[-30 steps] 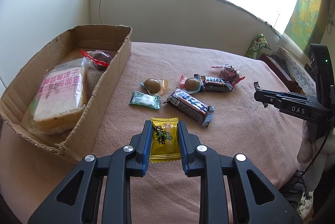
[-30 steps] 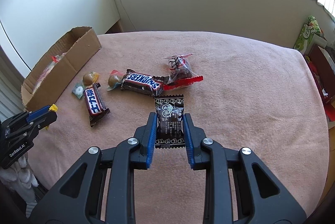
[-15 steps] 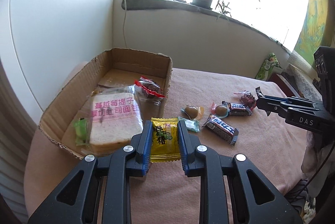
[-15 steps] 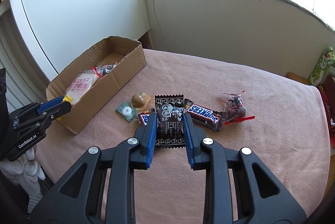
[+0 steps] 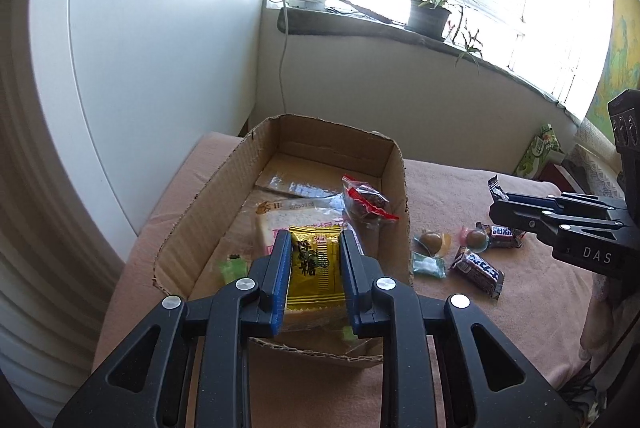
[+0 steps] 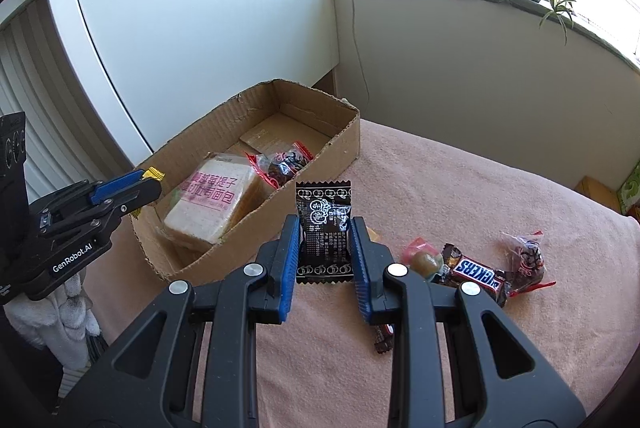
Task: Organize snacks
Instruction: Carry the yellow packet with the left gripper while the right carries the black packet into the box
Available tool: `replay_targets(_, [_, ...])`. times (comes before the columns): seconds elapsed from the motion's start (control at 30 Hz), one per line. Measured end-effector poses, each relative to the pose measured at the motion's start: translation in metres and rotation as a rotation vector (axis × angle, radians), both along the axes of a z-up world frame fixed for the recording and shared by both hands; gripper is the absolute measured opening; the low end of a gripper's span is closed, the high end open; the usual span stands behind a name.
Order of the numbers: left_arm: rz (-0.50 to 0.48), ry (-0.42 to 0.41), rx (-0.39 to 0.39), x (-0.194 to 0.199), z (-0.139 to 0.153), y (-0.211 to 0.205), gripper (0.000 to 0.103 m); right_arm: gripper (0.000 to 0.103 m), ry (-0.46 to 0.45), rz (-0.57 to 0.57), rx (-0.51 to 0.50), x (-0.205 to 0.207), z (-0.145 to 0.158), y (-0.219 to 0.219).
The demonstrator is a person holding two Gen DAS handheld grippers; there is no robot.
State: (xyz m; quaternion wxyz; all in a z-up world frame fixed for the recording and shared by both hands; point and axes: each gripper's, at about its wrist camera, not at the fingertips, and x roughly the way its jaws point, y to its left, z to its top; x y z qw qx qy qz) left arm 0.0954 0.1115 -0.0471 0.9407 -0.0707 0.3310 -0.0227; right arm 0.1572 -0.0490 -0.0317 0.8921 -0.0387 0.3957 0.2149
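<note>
At the left we see our left gripper (image 5: pixel 314 268) with its blue jaws clamped on the two long edges of a yellow candy packet (image 5: pixel 315 274), a glossy gold wrapper with dark printed characters and crimped ends. The packet sits squarely between the jaws, its long axis running along them and its far end pointing away from us, above the near part of the cardboard box (image 5: pixel 208 212). In the box lie a bagged bread loaf (image 6: pixel 210 202) with pink lettering and a clear red-trimmed bag (image 5: pixel 366 202). Further right, our right gripper (image 6: pixel 325 248) pinches a black candy packet (image 6: pixel 323 232) with white ring patterns, held upright in line with the jaws, its zigzag top edge beyond their tips, just beside the box's right wall above the pink counter (image 6: pixel 480 196), where Snickers bars (image 6: pixel 478 274) and small sweets lie.
</note>
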Motion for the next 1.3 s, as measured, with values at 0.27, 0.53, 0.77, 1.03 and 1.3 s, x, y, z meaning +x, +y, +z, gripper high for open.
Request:
replay_targets(0.27, [0.025, 0.003, -0.001, 0.009, -0.004, 0.016, 0.022, 0.026, 0.000, 0.052, 0.002, 0.008, 0.002, 0.032])
replay_targets(0.53, [0.042, 0.007, 0.005, 0.017, -0.005, 0.024, 0.022, 0.026, 0.015, 0.096, 0.010, 0.020, -0.003, 0.058])
replay_targets(0.77, [0.050, 0.017, 0.004, 0.022, -0.009, 0.030, 0.022, 0.026, 0.036, 0.126, 0.003, 0.030, -0.014, 0.078])
replay_targets(1.03, [0.054, 0.024, 0.004, 0.024, -0.010, 0.030, 0.022, 0.026, 0.057, 0.142, 0.002, 0.037, -0.024, 0.089])
replay_targets(1.3, [0.059, 0.025, 0.009, 0.025, -0.009, 0.028, 0.023, 0.026, 0.057, 0.148, 0.004, 0.038, -0.025, 0.091])
